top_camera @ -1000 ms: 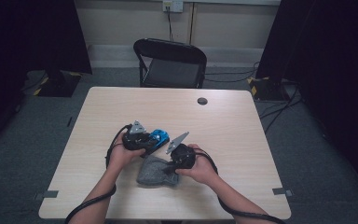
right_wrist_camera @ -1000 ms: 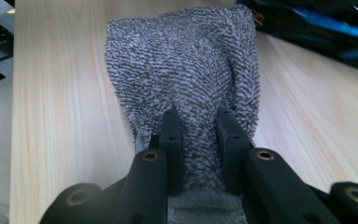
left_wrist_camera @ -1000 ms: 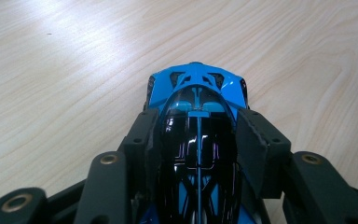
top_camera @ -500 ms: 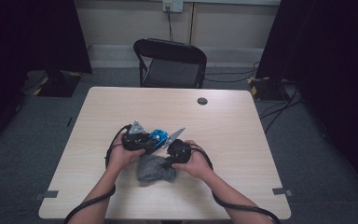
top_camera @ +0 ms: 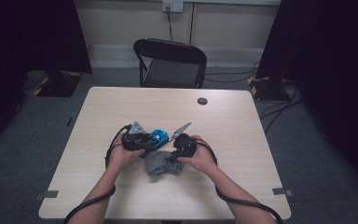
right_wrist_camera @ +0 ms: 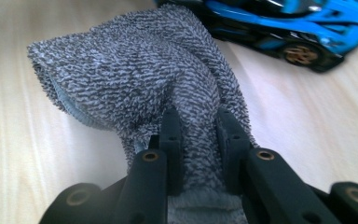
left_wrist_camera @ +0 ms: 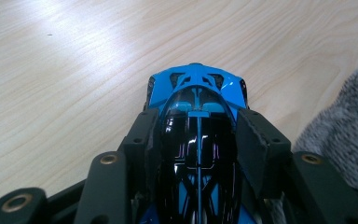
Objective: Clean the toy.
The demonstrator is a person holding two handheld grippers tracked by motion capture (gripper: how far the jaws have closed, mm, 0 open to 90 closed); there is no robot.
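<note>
A blue and black toy car sits on the wooden table, and my left gripper is shut on its sides. From above the toy car shows beside my left gripper near the table's middle. A grey terry cloth is bunched between the pads of my right gripper, which is shut on it. The cloth lies crumpled on the table just in front of the car, under my right gripper. In the right gripper view the toy car lies just beyond the cloth.
A black folding chair stands behind the table's far edge. A small black round cap sits in the tabletop at the back. Cables trail from both grippers over the near edge. Bare wood lies to the left and right.
My right gripper has moved left with the cloth, closer to the car. The left gripper and the car have stayed put.
</note>
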